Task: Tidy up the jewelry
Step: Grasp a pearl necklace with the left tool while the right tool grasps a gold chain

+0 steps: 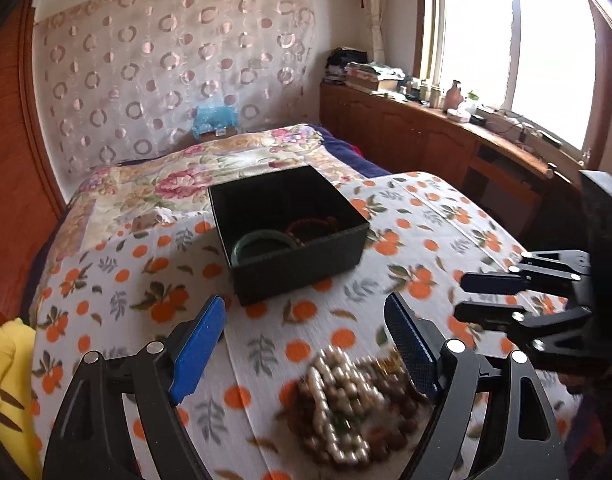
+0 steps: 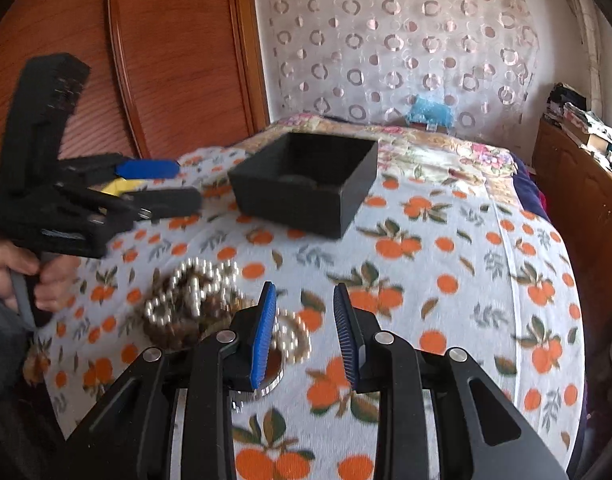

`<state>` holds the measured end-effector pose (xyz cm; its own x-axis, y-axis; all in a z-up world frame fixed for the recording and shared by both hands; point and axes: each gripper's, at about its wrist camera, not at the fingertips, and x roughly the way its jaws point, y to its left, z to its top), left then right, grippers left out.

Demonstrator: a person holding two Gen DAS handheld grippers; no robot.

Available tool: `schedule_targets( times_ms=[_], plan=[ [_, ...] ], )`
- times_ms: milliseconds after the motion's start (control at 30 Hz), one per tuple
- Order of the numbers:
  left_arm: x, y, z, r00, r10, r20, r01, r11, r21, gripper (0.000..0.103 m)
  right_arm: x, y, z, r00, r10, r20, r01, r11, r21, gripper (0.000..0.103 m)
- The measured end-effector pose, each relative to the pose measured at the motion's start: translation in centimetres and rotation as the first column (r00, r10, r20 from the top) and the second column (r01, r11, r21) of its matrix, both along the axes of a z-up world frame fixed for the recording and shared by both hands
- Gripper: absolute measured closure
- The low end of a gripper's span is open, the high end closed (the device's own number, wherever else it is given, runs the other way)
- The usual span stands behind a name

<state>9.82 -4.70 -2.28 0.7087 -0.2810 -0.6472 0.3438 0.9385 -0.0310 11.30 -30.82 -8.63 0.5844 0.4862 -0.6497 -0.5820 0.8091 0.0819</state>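
Here beads [image 1: 342, 408] beneath hand-held gripper [image 1: 306, 344]

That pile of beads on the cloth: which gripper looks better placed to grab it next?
Probably the left gripper: its open jaws frame the bead pile. The right gripper, also open, points past the pile.

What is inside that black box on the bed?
Inside the black box lie a green bangle and a reddish beaded bracelet. The near wall hides part of the floor, so anything lying low there cannot be seen.
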Motion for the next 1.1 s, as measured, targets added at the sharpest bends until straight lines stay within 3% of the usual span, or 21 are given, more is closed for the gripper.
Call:
schedule_targets(
  times_ms=[533,667,767,867,1100],
  plan=[
    [-3.0,1.8,-2.6,0.999,0.03,-0.045,-0.031,0.999,-0.022,0.024,2.4,0.5,-3.6,0.991,0.02,-0.134,-0.031,0.996,-0.08,0.072],
    [-3.1,1.8,-2.9,0.998,0.028,-0.051,-0.029,0.999,-0.024,0.024,1.9,2.0,-3.5,0.994,0.054,-0.1,-0.072,0.98,-0.187,0.072],
    [-3.3,1.8,-3.0,0.998,0.027,-0.053,-0.028,0.999,-0.024,0.024,1.5,2.5,-3.5,0.993,0.075,-0.092,-0.093,0.973,-0.21,0.081],
    [-3.5,1.9,-3.3,0.998,0.029,-0.06,-0.03,0.999,-0.019,0.024,1.3,2.4,-3.5,0.991,0.095,-0.097,-0.113,0.972,-0.205,0.098],
    [-3.7,3.1,-4.1,0.995,0.041,-0.089,-0.043,0.999,-0.023,0.025,0.8,1.8,-2.1,0.997,0.068,-0.045,-0.075,0.983,-0.167,0.098]
  ],
)
